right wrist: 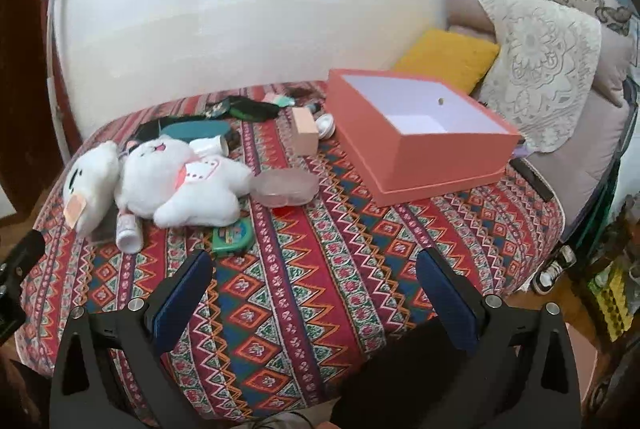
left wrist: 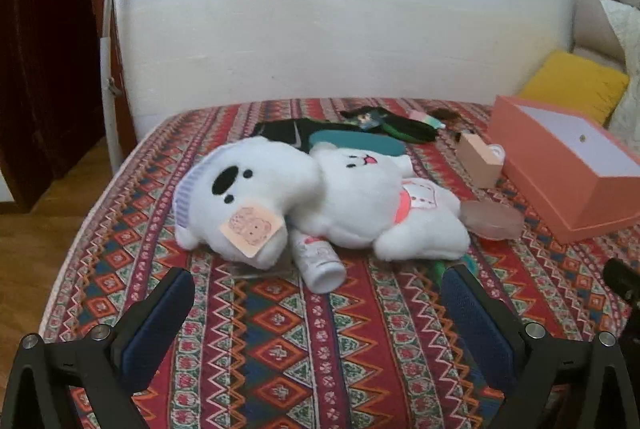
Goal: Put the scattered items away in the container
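White wall (right wrist: 240, 9) backs the desk (right wrist: 320, 269), which we see draped in a red patterned cloth. Our salmon box (right wrist: 416, 133) stands open and empty at the right rear, with a yellow cushion (right wrist: 448, 55) and a lace pillow (right wrist: 548, 69) behind it. Our left gripper (left wrist: 316, 293) and right gripper (right wrist: 314, 269) both hover spread wide above the cloth, holding nothing. Two white plush toys (left wrist: 320, 201) lie touching at the left, covering part of a white bottle (left wrist: 320, 261). A clear pink case (right wrist: 284, 187) sits between the plush and the box. We see a green tin (right wrist: 232, 237) just in front of the plush, a small beige box (right wrist: 304, 137) near the salmon box, and dark items (left wrist: 360, 129) piled along the far edge.
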The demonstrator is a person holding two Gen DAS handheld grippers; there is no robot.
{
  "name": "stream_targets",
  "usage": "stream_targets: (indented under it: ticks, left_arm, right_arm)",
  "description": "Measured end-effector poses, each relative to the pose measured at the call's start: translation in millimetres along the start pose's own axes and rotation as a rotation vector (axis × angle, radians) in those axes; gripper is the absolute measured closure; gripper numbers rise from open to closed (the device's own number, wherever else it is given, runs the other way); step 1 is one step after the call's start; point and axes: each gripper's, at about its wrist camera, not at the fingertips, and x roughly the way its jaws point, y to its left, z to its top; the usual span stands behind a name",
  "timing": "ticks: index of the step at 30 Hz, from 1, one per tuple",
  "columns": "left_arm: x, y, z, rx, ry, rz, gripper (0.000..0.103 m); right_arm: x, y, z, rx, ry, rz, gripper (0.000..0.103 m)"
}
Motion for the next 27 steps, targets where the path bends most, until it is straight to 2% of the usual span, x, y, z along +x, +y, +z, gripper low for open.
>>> stream_targets:
  ticks: [15, 27]
  left_arm:
    - [-3.2, 2.7, 0.0, 0.032, -0.018, 0.06, 0.001]
    - [-1.8, 13.6, 0.9, 0.002, -0.018, 0.056, 0.001]
  right_arm:
    - [-2.1, 5.8, 0.6, -0.071, -0.026, -0.042, 0.0]
    - [4.4, 16.1, 0.0, -0.102, -0.021, -0.034, 0.0]
